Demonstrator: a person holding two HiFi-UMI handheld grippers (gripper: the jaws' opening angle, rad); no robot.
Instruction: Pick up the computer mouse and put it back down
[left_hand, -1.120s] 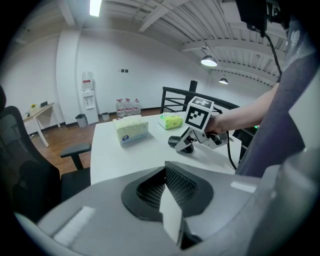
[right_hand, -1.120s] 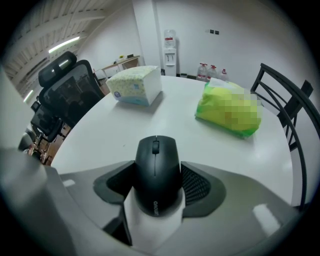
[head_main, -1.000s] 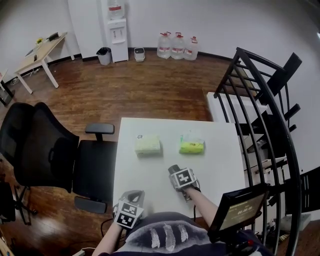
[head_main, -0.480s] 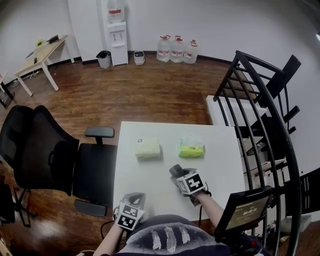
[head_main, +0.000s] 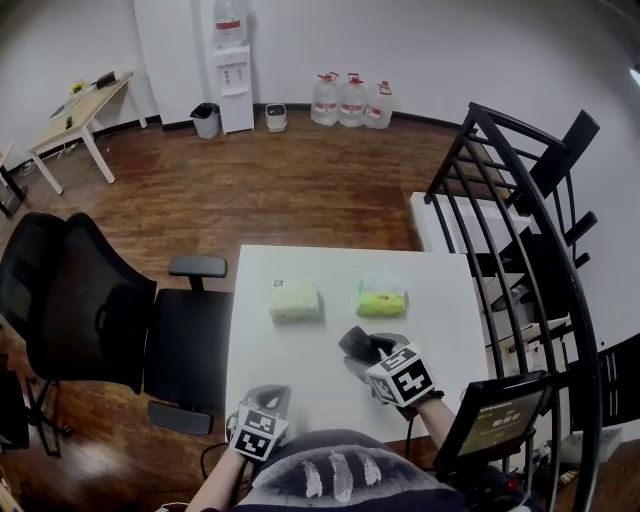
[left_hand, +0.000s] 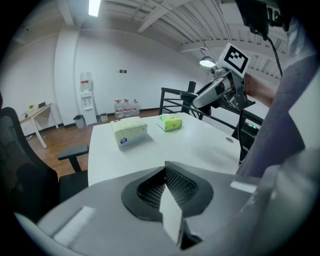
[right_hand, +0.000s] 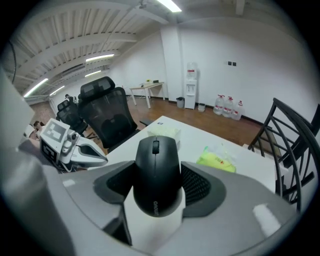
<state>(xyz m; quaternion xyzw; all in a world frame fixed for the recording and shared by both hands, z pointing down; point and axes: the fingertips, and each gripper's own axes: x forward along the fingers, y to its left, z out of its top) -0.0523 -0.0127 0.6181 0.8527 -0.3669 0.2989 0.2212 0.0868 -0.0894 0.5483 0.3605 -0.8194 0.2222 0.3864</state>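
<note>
Your right gripper (head_main: 362, 350) has its jaws clamped on the black mouse (right_hand: 156, 172), one jaw on each flank, and the wheel end points away from you. The left gripper view shows that gripper up in the air, so the mouse hangs clear of the white surface (head_main: 300, 360), over its near right part. Your left gripper (head_main: 266, 400) sits at the near left edge of the surface, jaws together with nothing between them. Farther out on the surface lie two tissue packs, well apart from the mouse: a yellow pack (head_main: 295, 298) on the left and a green pack (head_main: 381, 297) on the right. A black chair (head_main: 90, 300) stands just beside the surface's left edge.
</note>
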